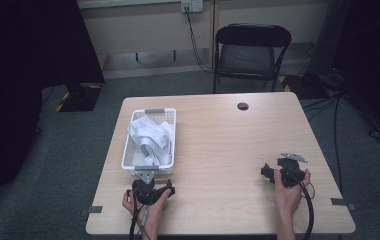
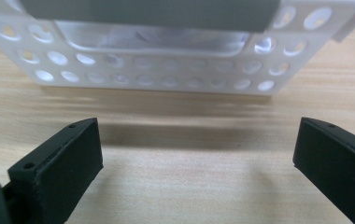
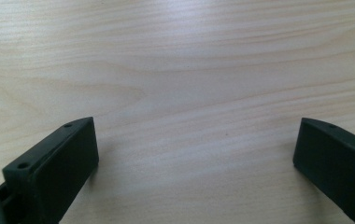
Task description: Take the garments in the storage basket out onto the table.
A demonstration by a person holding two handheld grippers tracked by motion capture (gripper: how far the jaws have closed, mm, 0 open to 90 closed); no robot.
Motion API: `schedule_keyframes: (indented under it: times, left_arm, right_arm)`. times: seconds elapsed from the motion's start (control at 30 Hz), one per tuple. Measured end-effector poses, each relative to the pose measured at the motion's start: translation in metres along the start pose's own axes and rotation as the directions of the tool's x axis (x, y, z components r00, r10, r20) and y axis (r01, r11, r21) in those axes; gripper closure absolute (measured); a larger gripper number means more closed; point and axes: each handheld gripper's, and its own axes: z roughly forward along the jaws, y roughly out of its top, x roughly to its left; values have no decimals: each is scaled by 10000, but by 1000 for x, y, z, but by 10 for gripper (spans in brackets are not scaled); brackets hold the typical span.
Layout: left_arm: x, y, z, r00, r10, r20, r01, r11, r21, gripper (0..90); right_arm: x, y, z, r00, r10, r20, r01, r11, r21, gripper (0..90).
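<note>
The basket (image 1: 150,145) stood near the desk's (image 1: 228,150) left edge, long side running front to back, with crumpled white cloth (image 1: 150,132) inside. Just in front of its near end wall (image 2: 147,65) the left gripper (image 1: 150,176) rested on the desk, jaws wide and empty. The right gripper (image 1: 273,172) lay well apart near the right edge, jaws wide too, over bare wood (image 3: 180,84).

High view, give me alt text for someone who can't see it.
A person's hands rest two open grippers on a wooden table: the left gripper just below a white perforated basket holding crumpled white material, the right gripper on bare wood.
</note>
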Motion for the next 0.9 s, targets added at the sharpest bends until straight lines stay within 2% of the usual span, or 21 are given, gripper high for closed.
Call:
schedule_keyframes:
  times: [0.1,0.13,0.2,0.33,0.47,0.7,0.9]
  left_arm:
    - [1,1,-1,10000,53,-13,-53,10000,7,14]
    - [0,1,-2,9998,190,35,-191,9997,151,17]
    - [0,1,-3,9996,277,-27,-276,9995,129,17]
    - [1,5,-10,9998,106,-157,-113,9988,-473,24]
    - [3,10,-18,9994,78,-325,-102,9971,-760,30]
    - [5,17,-23,9998,137,-164,-152,9953,-959,27]
    - [7,19,-23,9999,164,-16,-165,9957,-907,25]
  right_arm:
    - [0,0,0,10000,-2,-3,2,10000,-1,0]
    - [0,0,0,10000,1,0,-1,10000,1,0]
    - [0,0,0,10000,-1,-1,1,10000,2,0]
    - [0,0,0,10000,-1,-1,1,10000,1,0]
    - [0,0,0,10000,-2,1,2,10000,1,0]
    - [0,0,0,10000,-2,0,2,10000,0,0]
    - [0,0,0,10000,-2,-1,2,10000,1,0]
